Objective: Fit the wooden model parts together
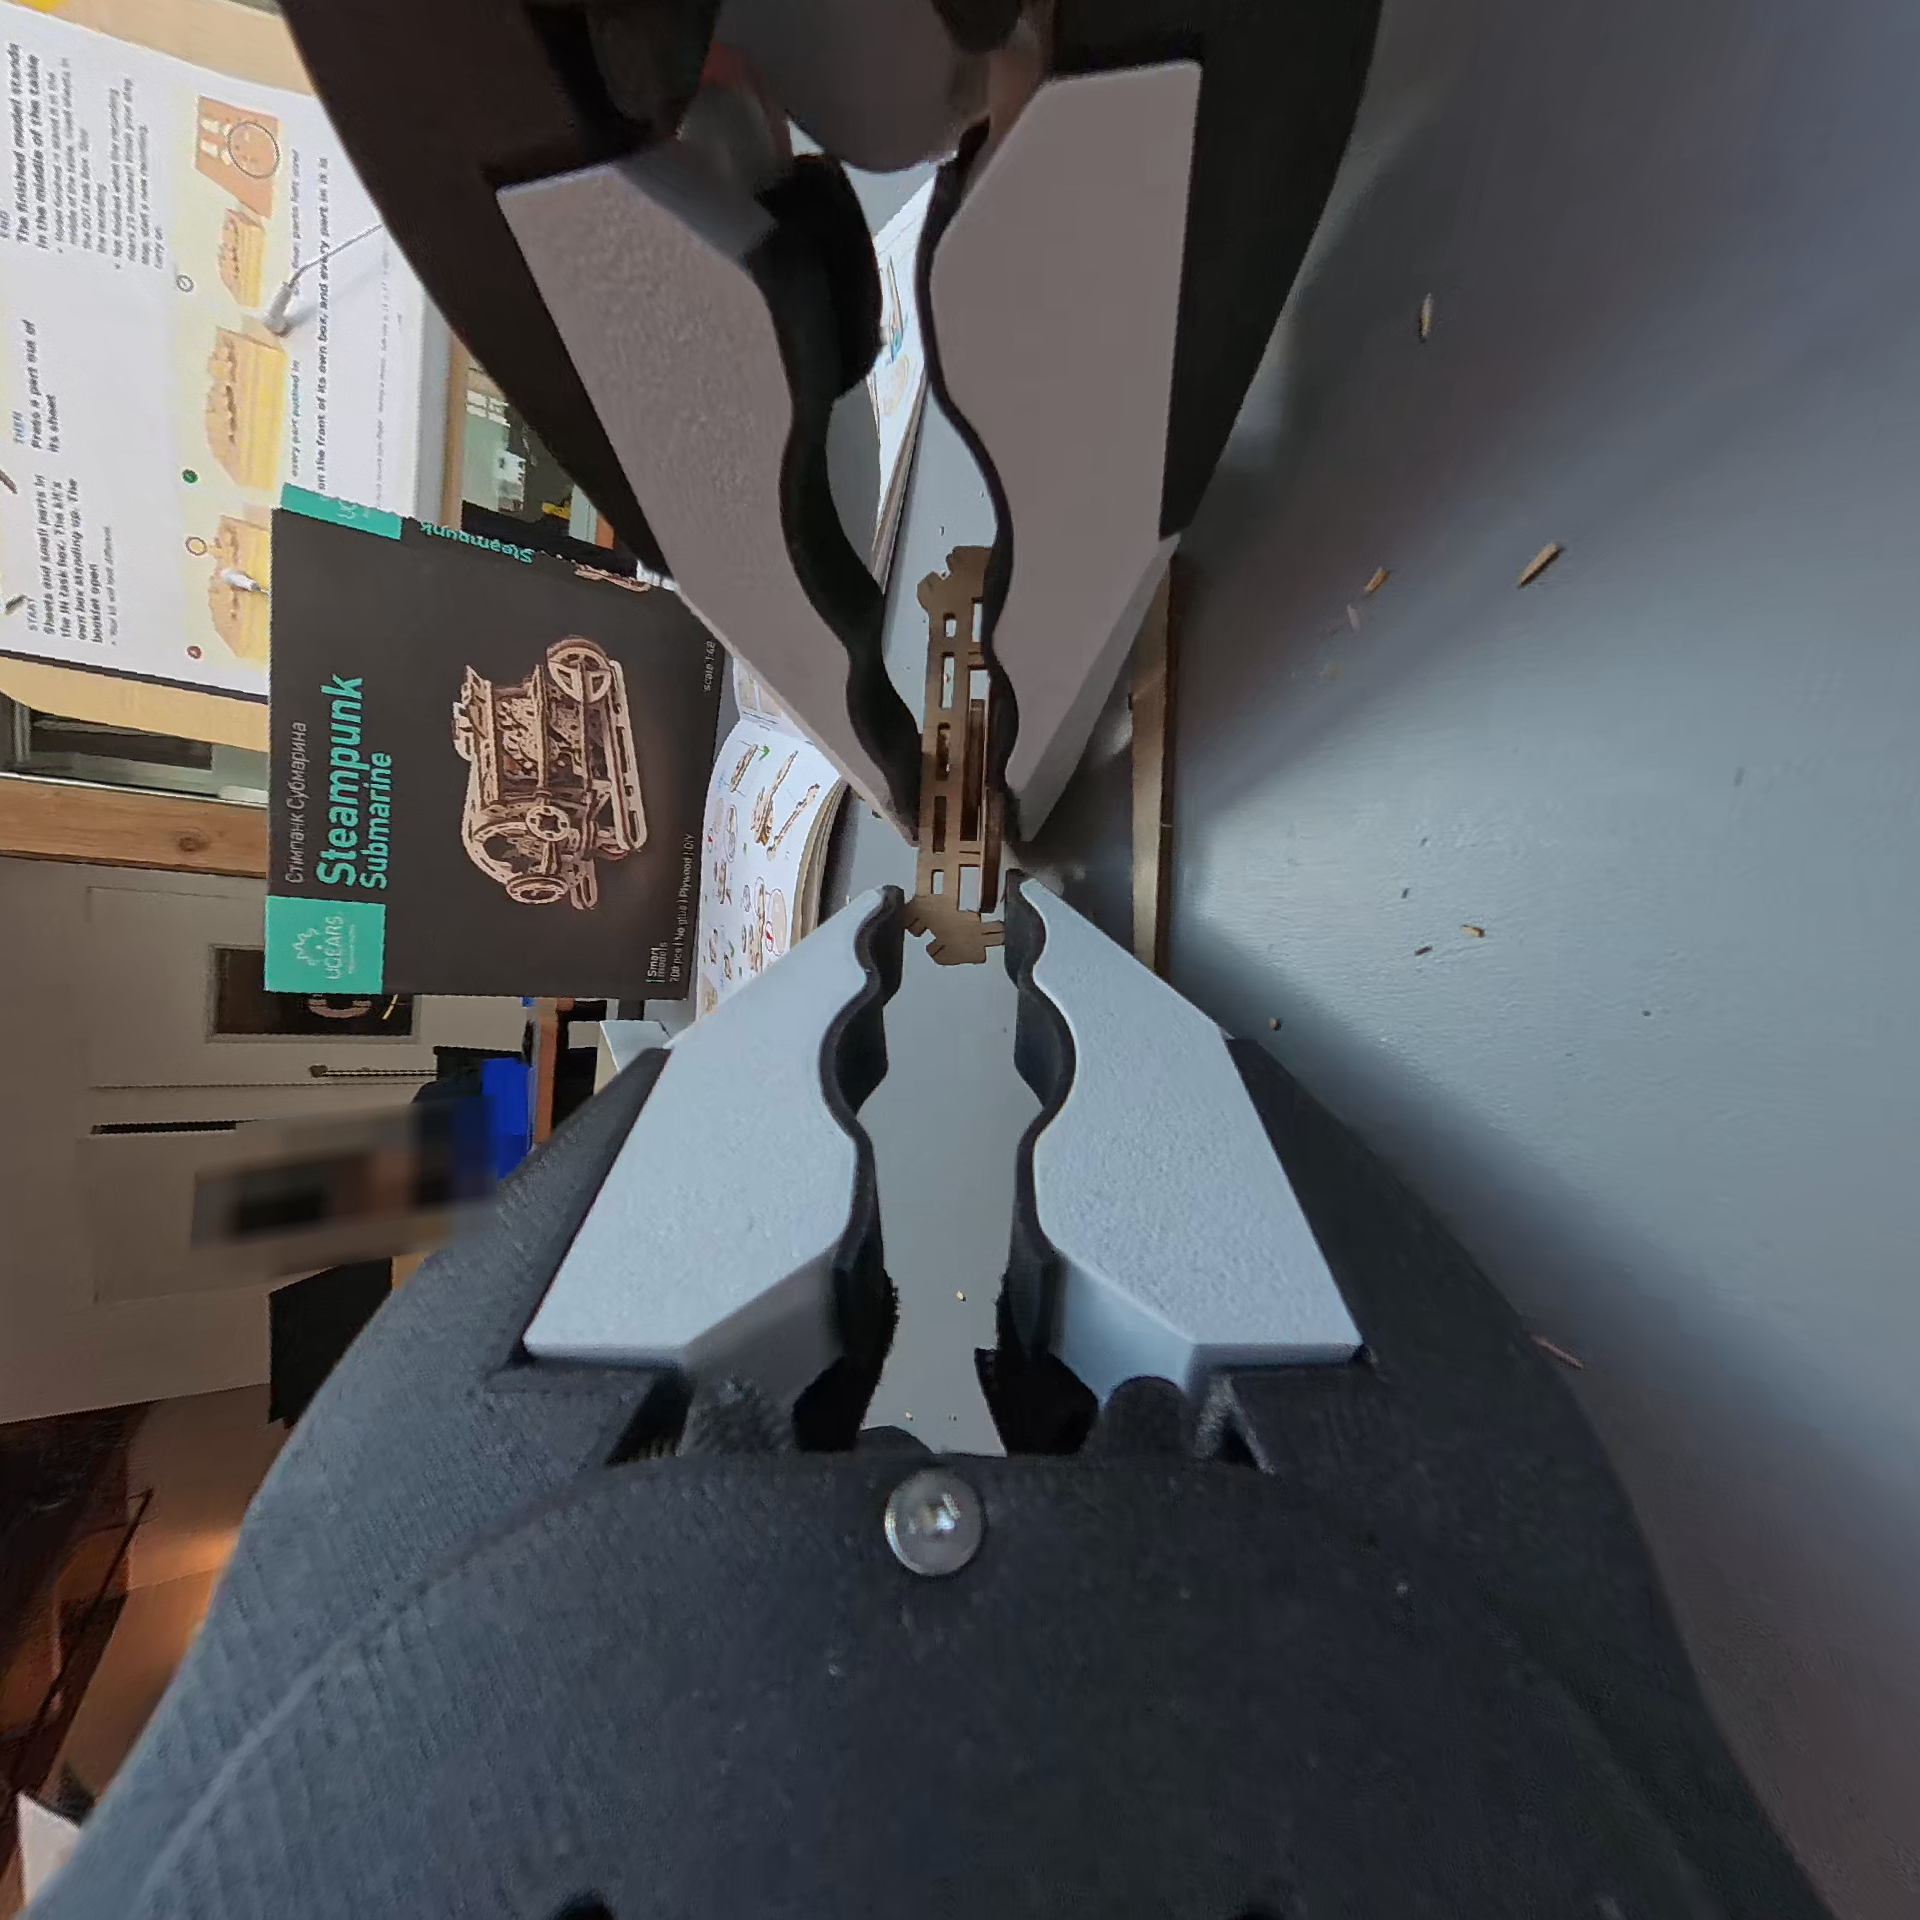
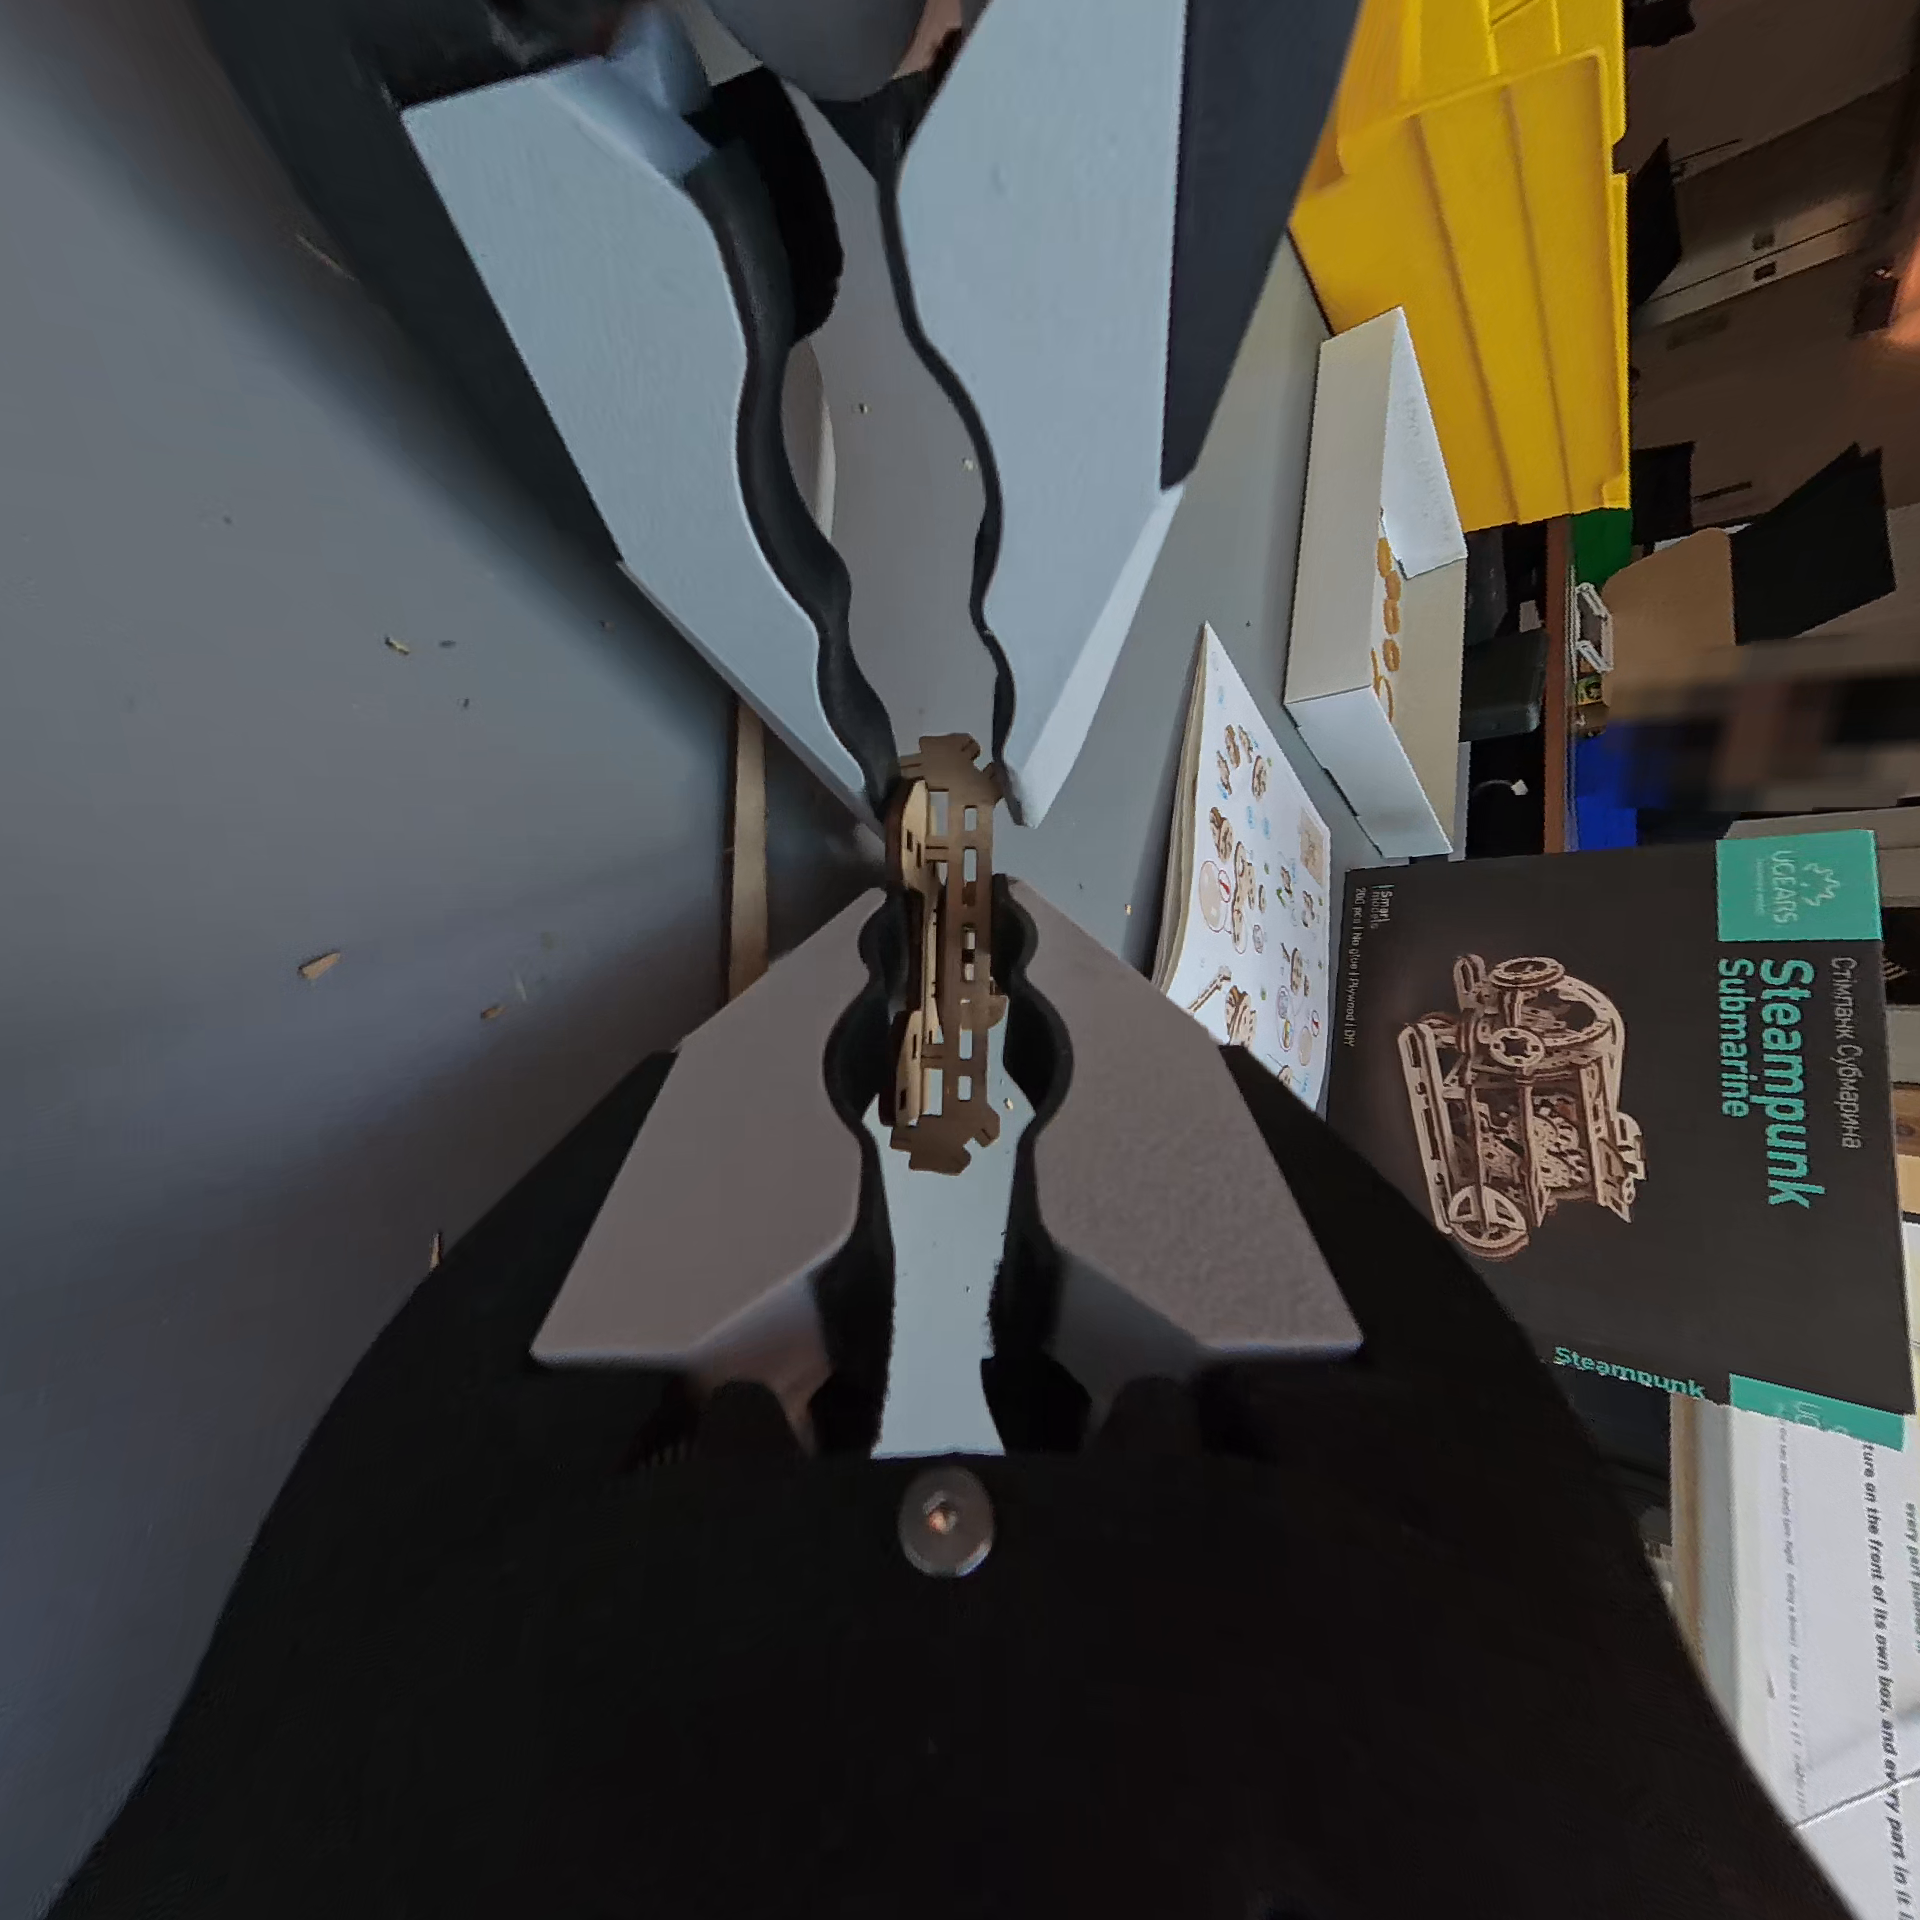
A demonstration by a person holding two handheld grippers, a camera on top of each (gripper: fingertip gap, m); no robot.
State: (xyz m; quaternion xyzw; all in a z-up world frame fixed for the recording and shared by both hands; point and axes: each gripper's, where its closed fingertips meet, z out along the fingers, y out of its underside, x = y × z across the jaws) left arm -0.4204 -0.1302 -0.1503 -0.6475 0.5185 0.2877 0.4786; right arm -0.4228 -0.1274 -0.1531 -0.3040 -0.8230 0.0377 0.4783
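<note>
A small wooden model assembly, a slotted ladder-like strip with a second flat piece on its side, hangs above the grey table. My right gripper is shut on its middle, and the near end sticks back between the fingers. My left gripper comes in from the opposite side, and its light blue fingertips pinch the far notched end. In the left wrist view, my left gripper closes on the assembly's near end. The right gripper holds the strip just beyond it.
A black and teal kit box stands beside an open instruction booklet, a white box and a yellow bin. Wood chips lie scattered on the table. A thin plywood sheet edge lies behind the grippers.
</note>
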